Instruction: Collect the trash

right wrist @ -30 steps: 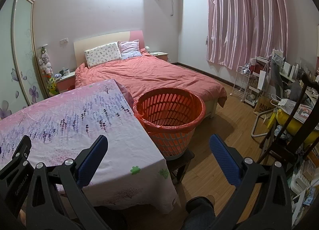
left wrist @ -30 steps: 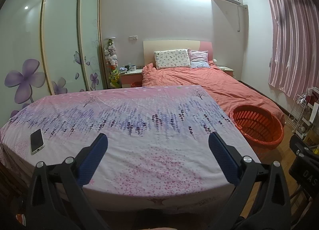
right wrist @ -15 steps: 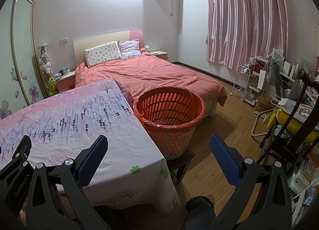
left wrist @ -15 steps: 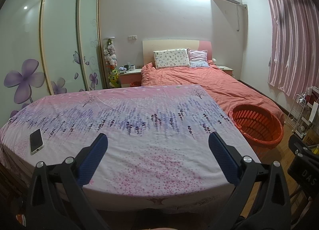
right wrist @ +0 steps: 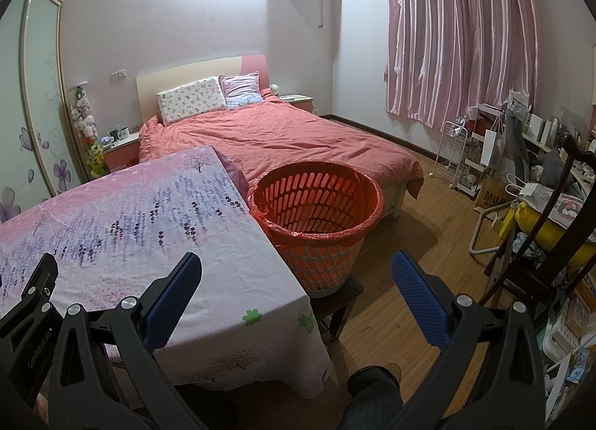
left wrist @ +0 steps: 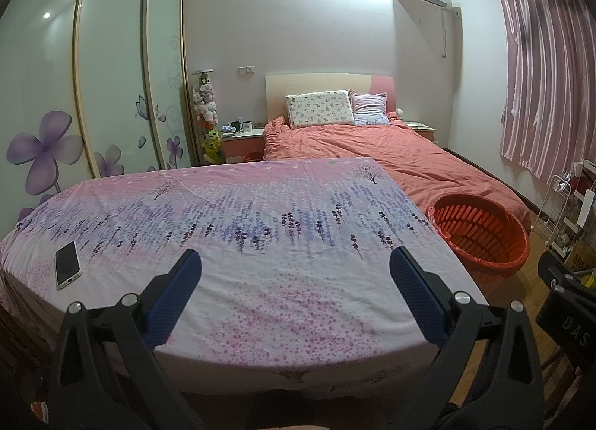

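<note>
Hovering over a table (left wrist: 260,236) draped in a pink and lavender floral cloth: left gripper (left wrist: 296,273), blue pads spread wide, gripping nothing. Lying flat near the cloth's left edge: a phone (left wrist: 67,269). Pointing past the table's right edge: right gripper (right wrist: 296,277), likewise splayed and empty. Standing on a dark stool just beside that edge: red basket (right wrist: 316,221) lined with a red bag. Filling the room behind: a bed (right wrist: 279,139) in coral covers, pink curtains (right wrist: 458,35), flower-printed wardrobe doors (left wrist: 111,76).
</note>
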Available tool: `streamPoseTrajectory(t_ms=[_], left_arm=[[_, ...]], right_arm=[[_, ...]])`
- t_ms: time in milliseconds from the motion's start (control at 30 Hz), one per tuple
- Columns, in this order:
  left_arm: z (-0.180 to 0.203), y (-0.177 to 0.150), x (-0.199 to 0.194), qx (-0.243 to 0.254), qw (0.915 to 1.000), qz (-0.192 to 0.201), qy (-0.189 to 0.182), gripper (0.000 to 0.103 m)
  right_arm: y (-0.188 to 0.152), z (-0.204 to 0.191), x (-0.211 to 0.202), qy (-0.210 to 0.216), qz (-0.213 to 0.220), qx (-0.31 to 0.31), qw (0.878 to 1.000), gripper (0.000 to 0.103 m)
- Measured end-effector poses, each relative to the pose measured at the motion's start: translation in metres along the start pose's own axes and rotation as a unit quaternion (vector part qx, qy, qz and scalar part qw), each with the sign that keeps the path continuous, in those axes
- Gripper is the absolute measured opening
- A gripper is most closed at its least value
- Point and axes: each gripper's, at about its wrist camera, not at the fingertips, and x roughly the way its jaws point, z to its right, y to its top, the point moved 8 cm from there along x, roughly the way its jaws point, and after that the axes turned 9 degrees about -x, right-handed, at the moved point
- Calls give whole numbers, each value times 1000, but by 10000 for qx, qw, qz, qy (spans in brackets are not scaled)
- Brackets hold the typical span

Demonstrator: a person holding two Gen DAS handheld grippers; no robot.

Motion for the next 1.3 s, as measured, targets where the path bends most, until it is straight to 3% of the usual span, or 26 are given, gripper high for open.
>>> streamPoseTrajectory(t_ms=[1300], left_arm=[[2,-1,1,22,10000,-15,-1,99]], right_arm=[[2,0,1,0,-17,-7,10000,101]])
